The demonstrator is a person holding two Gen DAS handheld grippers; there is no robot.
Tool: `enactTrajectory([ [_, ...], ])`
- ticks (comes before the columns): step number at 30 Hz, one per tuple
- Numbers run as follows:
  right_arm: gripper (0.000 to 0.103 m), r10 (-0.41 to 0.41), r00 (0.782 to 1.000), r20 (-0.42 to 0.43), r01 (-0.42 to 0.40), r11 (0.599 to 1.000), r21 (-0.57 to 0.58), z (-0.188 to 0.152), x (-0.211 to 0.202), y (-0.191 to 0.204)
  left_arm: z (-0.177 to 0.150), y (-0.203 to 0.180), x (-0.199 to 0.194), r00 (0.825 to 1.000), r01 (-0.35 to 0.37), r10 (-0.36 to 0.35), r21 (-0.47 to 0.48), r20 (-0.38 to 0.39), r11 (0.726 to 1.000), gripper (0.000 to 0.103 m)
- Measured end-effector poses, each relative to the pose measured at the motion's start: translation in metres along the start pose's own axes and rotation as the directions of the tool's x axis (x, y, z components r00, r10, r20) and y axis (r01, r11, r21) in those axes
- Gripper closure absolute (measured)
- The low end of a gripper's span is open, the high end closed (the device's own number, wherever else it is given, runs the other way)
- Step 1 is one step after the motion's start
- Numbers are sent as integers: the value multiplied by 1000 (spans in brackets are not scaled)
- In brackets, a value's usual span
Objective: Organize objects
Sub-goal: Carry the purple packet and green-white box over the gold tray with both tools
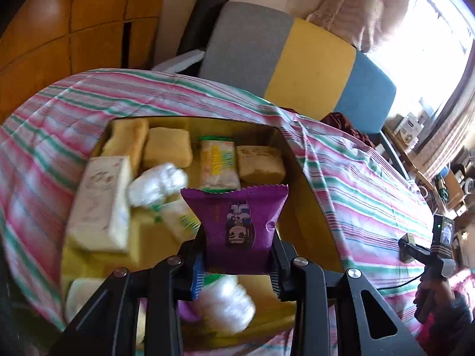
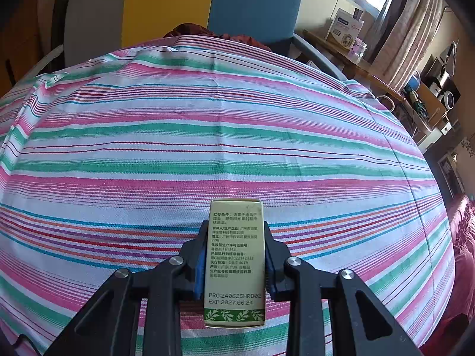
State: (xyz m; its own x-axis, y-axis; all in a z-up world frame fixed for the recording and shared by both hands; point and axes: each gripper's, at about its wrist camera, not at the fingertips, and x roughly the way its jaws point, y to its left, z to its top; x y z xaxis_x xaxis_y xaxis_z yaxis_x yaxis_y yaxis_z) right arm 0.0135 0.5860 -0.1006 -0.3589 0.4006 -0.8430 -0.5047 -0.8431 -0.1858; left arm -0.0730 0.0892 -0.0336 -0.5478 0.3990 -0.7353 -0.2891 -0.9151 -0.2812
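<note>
**Left: purple packet over the tray, pick a slot and set it down**

Your left gripper (image 1: 237,262) is pinching the purple snack packet (image 1: 236,222) by its lower half, pads pressed on both side edges. The packet stands upright between the fingers and hangs just above the near part of the yellow tray (image 1: 308,195).

Ahead of the gripper, the tray's far row is full: two yellow cakes, a green-and-white packet (image 1: 219,163) and a brown cake (image 1: 260,163). To the gripper's left there's a white box (image 1: 99,204) and a white wrapped sweet (image 1: 157,185). Another white sweet (image 1: 225,305) sits right under the fingers. The barest spot I can see is the strip to the gripper's right, by the tray wall.

To do it well, I'd say:
- Aim for that right-hand gap, not onto the sweet below.
- Lower until the packet's bottom edge touches before you release; it's light and will flop.
- Lay it flat, in line with the far row.

Pose: the left gripper points steeply down and forward into the tray. The view is blurred at the edges, so slow down before the drop.

Your right gripper (image 2: 236,261) is clamped on a pale green carton (image 2: 234,261), long side along the fingers, angled down over bare striped cloth (image 2: 207,118) on the table. It's well to the right of the tray. Hold it there until the left is clear.
</note>
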Motion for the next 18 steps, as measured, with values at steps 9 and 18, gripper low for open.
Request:
enactTrajectory([
  [9,72,-2,1000,1,2,1000,-4,2,1,1,36,-12,48,998,-51,51,6,-44,999,45],
  [18,72,-5,1000,-1,5,1000,-10,3,-1,2,8,8,17,990,-139,139,42,1,989,45],
])
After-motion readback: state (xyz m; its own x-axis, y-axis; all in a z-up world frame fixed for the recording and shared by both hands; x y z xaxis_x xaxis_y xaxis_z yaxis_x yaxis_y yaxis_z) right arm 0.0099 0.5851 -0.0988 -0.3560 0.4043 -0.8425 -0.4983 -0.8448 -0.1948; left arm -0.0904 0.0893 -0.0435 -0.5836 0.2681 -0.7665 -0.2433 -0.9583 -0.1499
